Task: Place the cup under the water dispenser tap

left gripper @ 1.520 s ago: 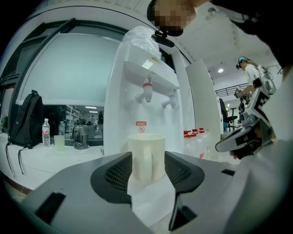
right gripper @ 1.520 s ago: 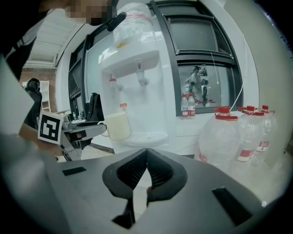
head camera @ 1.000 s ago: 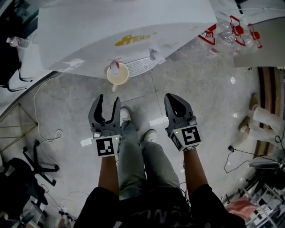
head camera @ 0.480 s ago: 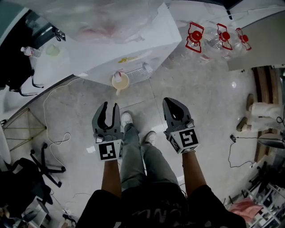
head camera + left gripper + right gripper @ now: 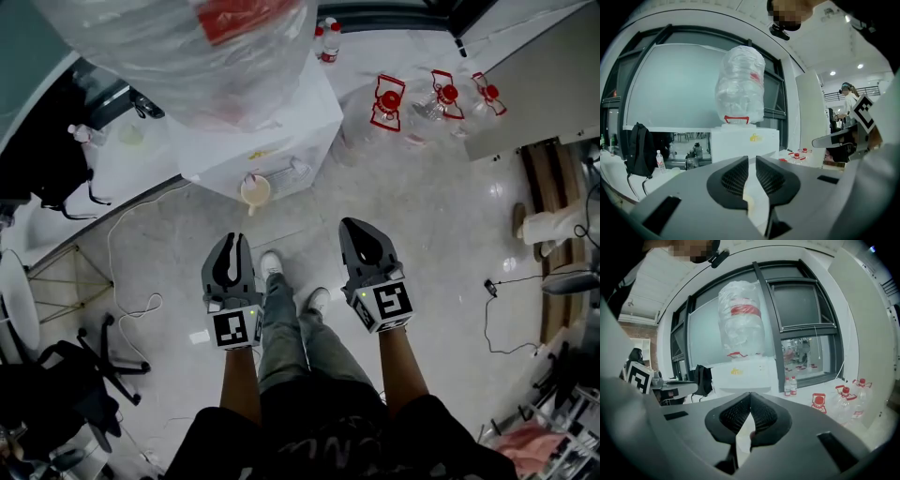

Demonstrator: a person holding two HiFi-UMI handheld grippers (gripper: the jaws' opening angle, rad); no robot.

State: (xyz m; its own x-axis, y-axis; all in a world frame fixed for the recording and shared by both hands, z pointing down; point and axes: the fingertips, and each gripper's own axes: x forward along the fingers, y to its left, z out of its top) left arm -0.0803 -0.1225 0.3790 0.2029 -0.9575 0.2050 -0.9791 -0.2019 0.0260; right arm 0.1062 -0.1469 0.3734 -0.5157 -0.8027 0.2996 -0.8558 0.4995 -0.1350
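**Cup under the tap, both grippers empty**

Finds the cup (image 5: 255, 190) at the front of the water dispenser (image 5: 281, 131), on its drip tray (image 5: 284, 174), directly under the tap. Holds the left gripper (image 5: 234, 238) and the right gripper (image 5: 349, 225) side by side, well apart from the water dispenser and pointing toward it. Has just been closing the left jaws to a thin slit, nothing between them. Presses the right jaws together at the tips, pinching nothing.
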